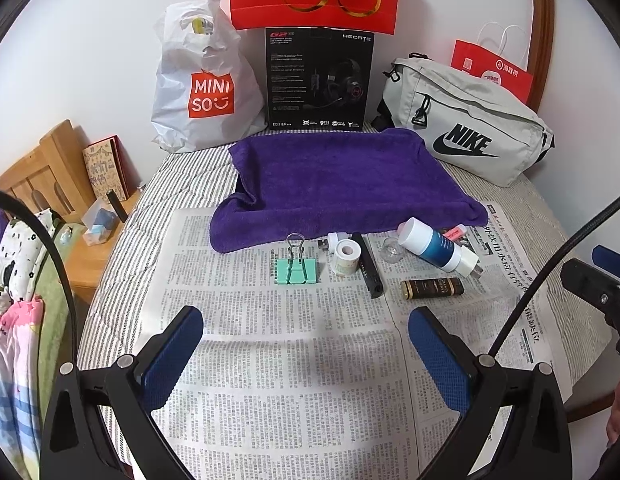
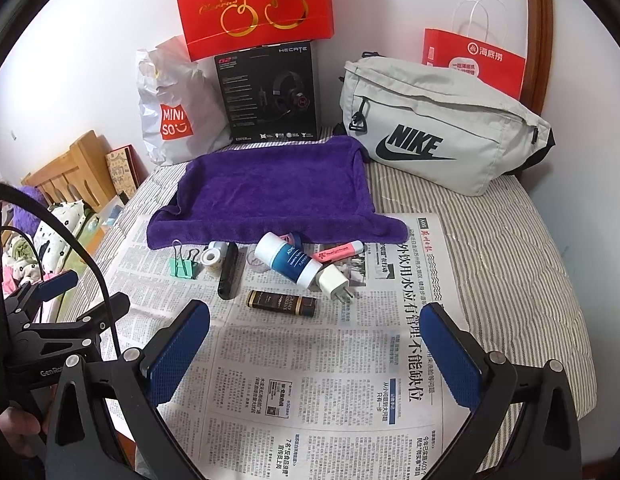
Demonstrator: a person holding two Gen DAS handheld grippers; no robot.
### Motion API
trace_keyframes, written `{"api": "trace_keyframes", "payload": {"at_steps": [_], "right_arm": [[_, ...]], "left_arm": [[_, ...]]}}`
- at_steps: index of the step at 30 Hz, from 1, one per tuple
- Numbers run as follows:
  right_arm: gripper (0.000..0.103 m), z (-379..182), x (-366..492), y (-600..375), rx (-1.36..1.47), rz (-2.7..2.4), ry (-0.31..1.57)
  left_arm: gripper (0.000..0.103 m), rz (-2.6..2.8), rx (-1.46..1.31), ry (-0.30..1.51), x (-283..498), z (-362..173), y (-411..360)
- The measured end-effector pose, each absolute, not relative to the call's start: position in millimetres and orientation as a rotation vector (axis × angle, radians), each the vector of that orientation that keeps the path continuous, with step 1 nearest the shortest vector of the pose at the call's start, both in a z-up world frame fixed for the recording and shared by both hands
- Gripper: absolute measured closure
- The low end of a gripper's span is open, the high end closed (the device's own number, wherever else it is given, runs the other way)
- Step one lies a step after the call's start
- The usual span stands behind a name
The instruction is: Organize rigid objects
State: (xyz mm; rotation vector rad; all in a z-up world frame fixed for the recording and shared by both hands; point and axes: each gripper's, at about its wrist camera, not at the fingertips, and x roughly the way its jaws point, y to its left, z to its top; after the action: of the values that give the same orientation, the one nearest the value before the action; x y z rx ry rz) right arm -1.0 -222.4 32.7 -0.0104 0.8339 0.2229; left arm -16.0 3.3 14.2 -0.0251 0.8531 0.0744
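A: Nearest the lens is bare newspaper (image 1: 294, 380), lying between the left gripper (image 1: 306, 344)'s blue pads. Its jaws stand wide apart and hold nothing. The right gripper (image 2: 316, 344) is the same: spread wide, empty, over newsprint.

B: And the objects?

A: All ahead of the fingertips, strung along the near edge of the purple towel (image 1: 342, 184). Straight beyond the left fingers sits the green binder clip (image 1: 297, 270), wire handles pointing away toward the towel. Beyond the right gripper's left finger lies the brown tube (image 2: 281, 303), long axis running across the gap, side to side.

B: How would the person expect them to handle?

A: As a judgement: the tube looks light, stiff and smooth, so it may roll; closing across its middle, short way, seems safest. The black stick (image 2: 228, 272) runs toward and away from the fingers, so the wrist would need turning to pinch across it. The blue-and-white bottle (image 2: 288, 258) lies tilted on its side, cap end toward the towel, touching the white plug charger (image 2: 333, 280), whose prongs point toward the right finger. It is bulkier and probably slippery; its waist is the place to grip.

B: Anything delicate?

A: The small white tape roll (image 1: 346, 256) beside the stick seems light and rigid. The pink highlighter (image 2: 337, 252) lies behind the bottle, roughly crosswise. Moving the bottle could jostle the charger.
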Motion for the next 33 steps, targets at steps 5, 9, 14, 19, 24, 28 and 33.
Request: {"api": "trace_keyframes", "payload": {"at_steps": [5, 9, 14, 19, 24, 28, 33], "right_arm": [[0.0, 33.1, -1.4, -222.0, -0.008, 0.221, 0.833], [0.0, 33.7, -2.8, -221.9, -0.006, 0.221, 0.832], [0.0, 34.8, -3.1, -222.0, -0.02, 0.209, 0.83], [0.0, 34.7, -3.1, -222.6, -0.019, 0.211, 0.831], [0.0, 34.0, -2.3, -223.8, -0.019, 0.213, 0.833], [0.0, 34.1, -2.6, -223.4, -0.018, 0.211, 0.833], [0.0, 32.6, -3.1, -224.8, -0.014, 0.21, 0.834]], "left_arm": [[0.0, 0.077, -0.025, 0.851, -17.2, 13.0, 4.3], [0.0, 0.076, -0.027, 0.855, -17.2, 12.4, 5.4], [0.0, 0.072, -0.026, 0.855, -17.1, 11.9, 6.8], [0.0, 0.072, -0.025, 0.855, -17.0, 11.4, 5.4], [0.0, 0.073, -0.024, 0.855, -17.8, 11.3, 3.7], [0.0, 0.078, -0.019, 0.853, -19.4, 11.8, 3.0], [0.0, 0.077, -0.017, 0.857, -19.0, 12.0, 1.4]]}}
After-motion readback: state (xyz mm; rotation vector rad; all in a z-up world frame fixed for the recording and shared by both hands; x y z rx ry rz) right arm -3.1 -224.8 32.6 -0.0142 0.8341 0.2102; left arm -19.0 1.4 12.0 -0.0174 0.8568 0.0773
